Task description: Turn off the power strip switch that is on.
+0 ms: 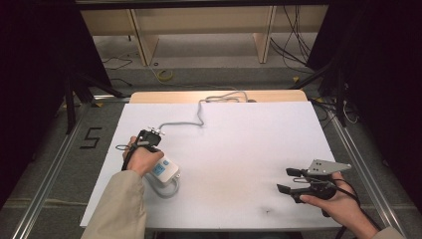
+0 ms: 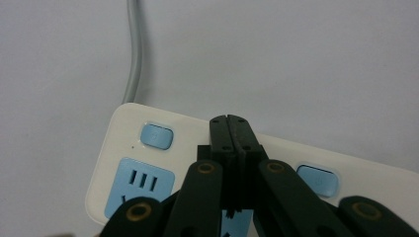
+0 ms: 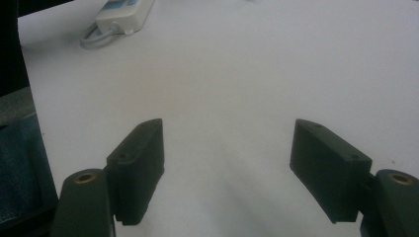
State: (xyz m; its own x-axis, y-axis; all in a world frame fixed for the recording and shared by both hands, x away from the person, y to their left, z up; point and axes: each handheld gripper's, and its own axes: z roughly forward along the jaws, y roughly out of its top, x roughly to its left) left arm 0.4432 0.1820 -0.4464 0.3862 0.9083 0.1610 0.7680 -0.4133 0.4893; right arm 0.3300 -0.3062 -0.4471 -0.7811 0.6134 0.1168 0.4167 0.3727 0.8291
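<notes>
Black jaws of the left gripper (image 2: pixel 230 129) are pressing tight together, nothing between them, tips hovering over or resting on the power strip (image 2: pixel 197 163) — contact I cannot tell. Power strip is lying flat directly beneath that gripper, white body with light blue sockets (image 2: pixel 140 186) and two blue buttons, one (image 2: pixel 156 136) to the left of the closed tips, the other (image 2: pixel 318 180) to their right. Grey cord (image 2: pixel 135 54) is running away from the strip's far end, beyond the tips, and snaking across the white table (image 1: pixel 239 149) toward its far edge. Left hand (image 1: pixel 142 158) is gripping the tool over the strip at the table's near left. Right gripper (image 3: pixel 227 163) is sitting well apart, near the table's right edge, jaws standing wide and empty, pointing across bare table toward the strip, which is showing far off in the right gripper view (image 3: pixel 123 12).
</notes>
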